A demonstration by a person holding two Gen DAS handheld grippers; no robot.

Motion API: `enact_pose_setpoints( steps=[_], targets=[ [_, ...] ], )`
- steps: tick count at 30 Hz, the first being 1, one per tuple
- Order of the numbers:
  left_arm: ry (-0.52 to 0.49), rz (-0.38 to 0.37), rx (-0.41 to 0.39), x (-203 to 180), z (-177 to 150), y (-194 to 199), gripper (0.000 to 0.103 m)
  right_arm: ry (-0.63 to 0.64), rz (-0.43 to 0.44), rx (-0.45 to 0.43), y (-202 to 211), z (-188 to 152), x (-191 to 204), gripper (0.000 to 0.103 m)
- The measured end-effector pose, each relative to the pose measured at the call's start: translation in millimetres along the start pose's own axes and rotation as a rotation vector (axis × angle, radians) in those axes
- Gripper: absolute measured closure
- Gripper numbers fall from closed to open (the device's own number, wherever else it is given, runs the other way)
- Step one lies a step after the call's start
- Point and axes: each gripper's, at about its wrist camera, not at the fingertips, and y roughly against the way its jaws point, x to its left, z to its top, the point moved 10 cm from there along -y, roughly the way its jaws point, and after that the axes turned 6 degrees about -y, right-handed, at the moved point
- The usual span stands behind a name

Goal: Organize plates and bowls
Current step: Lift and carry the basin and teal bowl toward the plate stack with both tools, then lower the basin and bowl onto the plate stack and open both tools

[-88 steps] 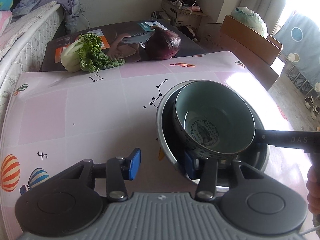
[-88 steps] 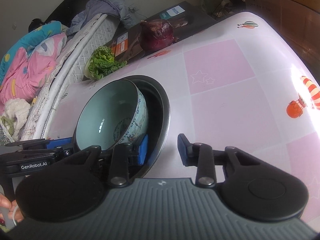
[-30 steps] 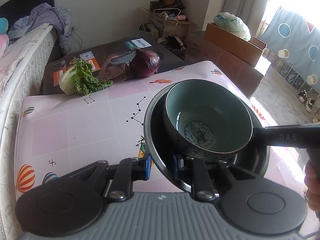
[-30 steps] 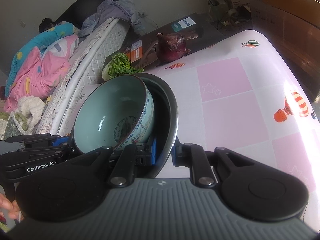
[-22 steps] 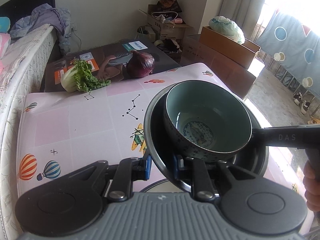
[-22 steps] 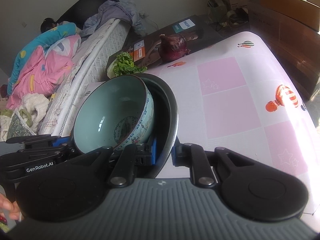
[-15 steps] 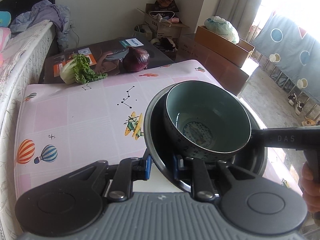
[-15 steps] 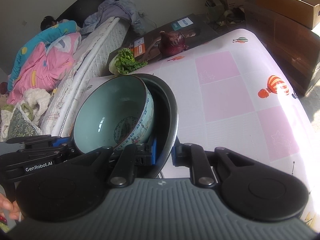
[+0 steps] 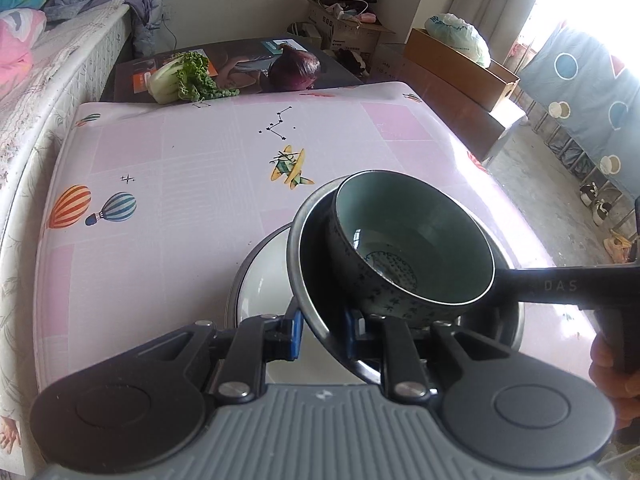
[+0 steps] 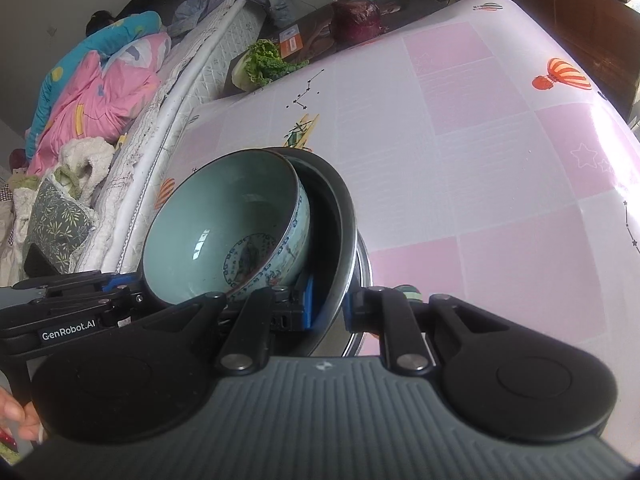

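Left wrist view: we pinch dark bowl (image 9: pixel 316 280) rim with both hand-held grippers, left hand-held gripper (image 9: pixel 320 325), right hand-held gripper (image 10: pixel 328 307); tilted blue bowl (image 9: pixel 408 248) inside may slide out onto white plate (image 9: pixel 260 280).

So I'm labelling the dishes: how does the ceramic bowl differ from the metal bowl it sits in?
The ceramic bowl is smaller, pale green inside with a blue pattern; the metal bowl is wider, dark inside with a shiny rim. The ceramic bowl leans loose inside, while the metal bowl's rim is pinched by the left gripper and right gripper. Both are round.
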Motion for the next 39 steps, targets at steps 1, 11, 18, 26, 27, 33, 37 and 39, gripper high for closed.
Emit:
enact_pose_setpoints(
  steps=[1,11,18,26,27,33,37,39],
  targets=[
    [0.008,0.002,0.009,3,-6,-1,0.083,0.002,-0.001,0.007,-3,-5,0,0.089],
    [0.044,0.02,0.04,18,-35,-8,0.083,0.064,-0.031,0.028,-22,-29,7,0.088],
    [0.042,0.019,0.01,23,-37,1,0.078,0.078,-0.041,0.004,-25,-25,9,0.086],
    [0.04,0.029,-0.081,25,-29,28,0.057,0.021,0.002,-0.072,-10,-12,1,0.078],
    [0.041,0.032,-0.09,26,-28,31,0.055,0.011,0.011,-0.081,-8,-12,0,0.077],
    [0.092,0.037,-0.145,31,-29,47,0.035,-0.016,0.031,-0.184,18,-12,-6,0.048],
    [0.11,0.054,-0.174,34,-32,58,0.024,-0.015,0.009,-0.292,44,-13,-11,0.03],
    [0.106,0.07,-0.192,34,-33,65,0.02,-0.002,-0.007,-0.354,61,-15,-12,0.027]
  ],
)
